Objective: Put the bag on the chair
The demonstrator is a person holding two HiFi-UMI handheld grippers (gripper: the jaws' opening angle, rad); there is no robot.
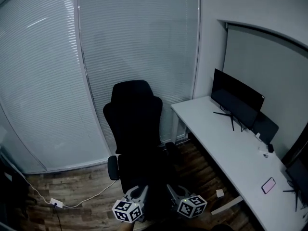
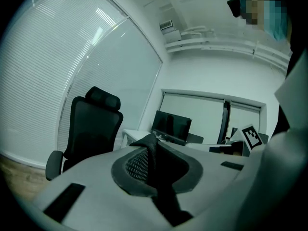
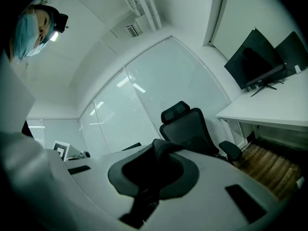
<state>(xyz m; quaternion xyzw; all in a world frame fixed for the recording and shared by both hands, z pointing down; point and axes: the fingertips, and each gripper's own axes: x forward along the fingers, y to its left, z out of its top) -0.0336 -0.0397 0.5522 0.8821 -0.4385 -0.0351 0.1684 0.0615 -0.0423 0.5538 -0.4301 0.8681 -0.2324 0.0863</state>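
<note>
**A:** Starting with the biggest thing, what fills the head view?

**B:** Closed window blinds [image 1: 96,57] across the back. A black office chair [image 1: 136,114] stands in front of them, facing the camera.

**A:** And off to the side?

**B:** A white desk [image 1: 216,143] runs along the right wall. A dark monitor [image 1: 236,102] stands on it toward the far end.

**A:** Where's the bag?

**B:** The bag [image 2: 162,194] hangs between the two tongs, at the near edge of the chair seat. In the head view it merges with the dark seat, so I can't trace its outline.

**A:** And the tongs themselves?

**B:** The left tongs [image 1: 141,190] are clamped on a fold of the bag's black fabric. The right tongs [image 1: 172,190] pinch dark bag material too. They sit side by side, low in the head view.

**A:** Anything smaller?

**B:** A phone [image 1: 268,185] lies flat on the desk, near its front edge.
</note>
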